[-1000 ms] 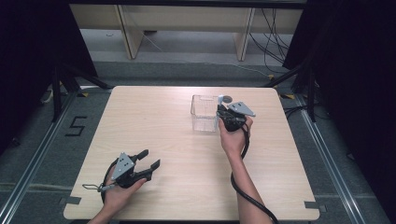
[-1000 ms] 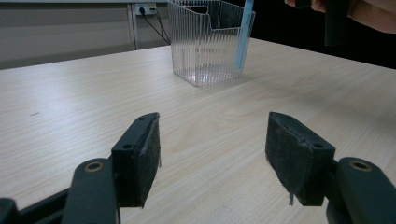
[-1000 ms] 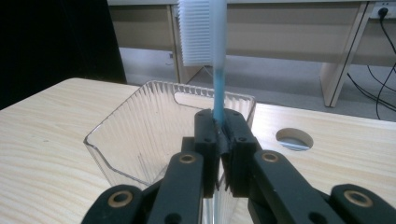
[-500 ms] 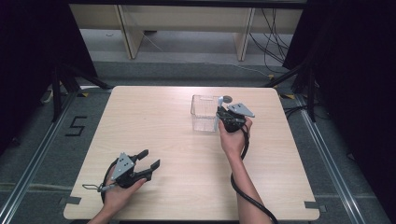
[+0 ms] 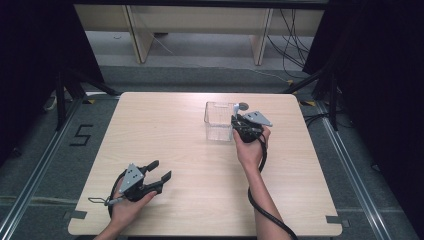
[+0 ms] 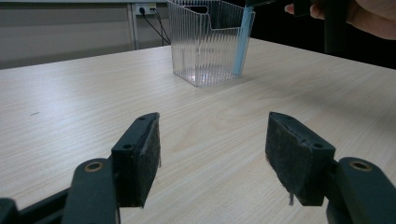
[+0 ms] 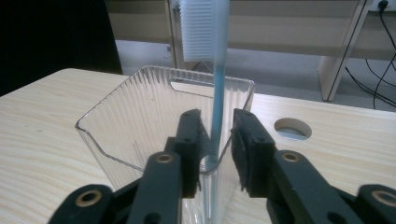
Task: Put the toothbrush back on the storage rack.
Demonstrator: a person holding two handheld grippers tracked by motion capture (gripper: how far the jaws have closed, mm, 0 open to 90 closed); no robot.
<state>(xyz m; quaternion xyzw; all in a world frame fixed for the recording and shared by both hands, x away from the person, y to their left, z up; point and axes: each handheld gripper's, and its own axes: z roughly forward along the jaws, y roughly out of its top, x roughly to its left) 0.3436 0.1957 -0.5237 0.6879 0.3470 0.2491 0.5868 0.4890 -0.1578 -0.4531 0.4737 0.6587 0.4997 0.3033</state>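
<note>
Nearest the person, the left gripper (image 5: 160,172) rests low on the near left part of the wooden surface (image 5: 165,135), held in the left hand (image 5: 127,207). Its jaws stand wide apart with nothing between them; in the left gripper view (image 6: 212,154) only bare wood lies between the two dark pads (image 6: 140,161).

Farther back and to the right, the right hand (image 5: 248,147) holds the right gripper (image 5: 239,121) at the near right corner of a clear ribbed container (image 5: 216,125), which stands upright well apart from the left gripper. In the right gripper view (image 7: 215,149) the jaws have just been opening: they now stand a little apart, with the blue handle of a toothbrush (image 7: 217,98) between them. A narrow gap shows on each side of the handle, so the pads do not seem to press it, though on the left side I cannot be sure.

The toothbrush stands nearly upright in the near corner of the container (image 7: 140,116), its lower end down inside, its white bristle head at the top, above the rim. The left gripper view shows it as a pale blue stick (image 6: 242,44) leaning against the container's (image 6: 201,42) right corner.

Beyond the container, a round hole (image 7: 293,128) is cut in the surface.
</note>
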